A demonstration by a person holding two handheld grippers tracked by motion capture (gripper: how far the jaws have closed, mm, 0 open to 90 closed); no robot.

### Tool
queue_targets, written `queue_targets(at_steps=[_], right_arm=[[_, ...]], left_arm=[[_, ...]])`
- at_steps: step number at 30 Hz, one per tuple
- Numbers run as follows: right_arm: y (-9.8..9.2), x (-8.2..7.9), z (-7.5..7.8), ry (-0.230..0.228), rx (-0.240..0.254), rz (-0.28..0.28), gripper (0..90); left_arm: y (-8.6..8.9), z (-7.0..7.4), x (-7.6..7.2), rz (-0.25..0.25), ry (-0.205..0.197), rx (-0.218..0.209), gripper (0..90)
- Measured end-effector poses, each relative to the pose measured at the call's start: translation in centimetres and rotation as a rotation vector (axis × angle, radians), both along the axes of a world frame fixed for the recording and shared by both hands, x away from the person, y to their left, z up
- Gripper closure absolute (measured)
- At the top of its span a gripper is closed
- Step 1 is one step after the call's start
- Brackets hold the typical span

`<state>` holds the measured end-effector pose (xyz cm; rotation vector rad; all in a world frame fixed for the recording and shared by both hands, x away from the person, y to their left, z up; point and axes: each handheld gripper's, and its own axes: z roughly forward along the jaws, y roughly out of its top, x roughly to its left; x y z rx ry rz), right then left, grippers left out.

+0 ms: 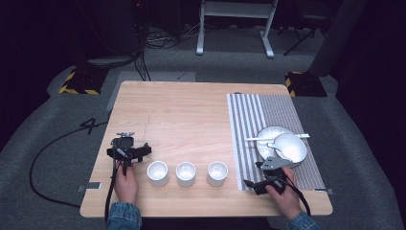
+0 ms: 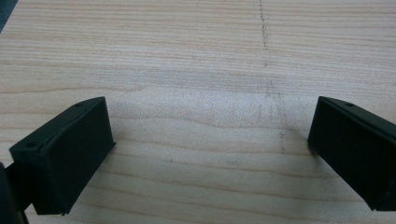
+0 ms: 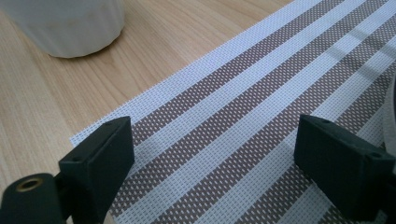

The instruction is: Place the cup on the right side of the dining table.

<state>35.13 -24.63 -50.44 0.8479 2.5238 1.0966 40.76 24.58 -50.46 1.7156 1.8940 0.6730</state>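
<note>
On plate, bowl with spoon

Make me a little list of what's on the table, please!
table: light wood table
cups: three white cups in a row near the front edge
mat: striped placemat on the right side
dishes: plate with a bowl and a white spoon
left gripper: open, over bare wood
right gripper: open, over the placemat
</note>
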Motion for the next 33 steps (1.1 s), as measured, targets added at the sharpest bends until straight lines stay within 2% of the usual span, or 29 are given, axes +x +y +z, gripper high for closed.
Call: queue_targets(at_steps=[15, 33], right_arm=[[0.00, 0.03, -0.01, 0.000, 0.000, 0.002, 12.0], [0.14, -0.24, -0.02, -0.001, 0.000, -0.032, 11.6]], left_arm=[[-0.02, 0.01, -0.02, 0.002, 0.001, 0.002, 0.3], [-0.04, 0.00, -0.04, 0.005, 0.000, 0.002, 0.3]])
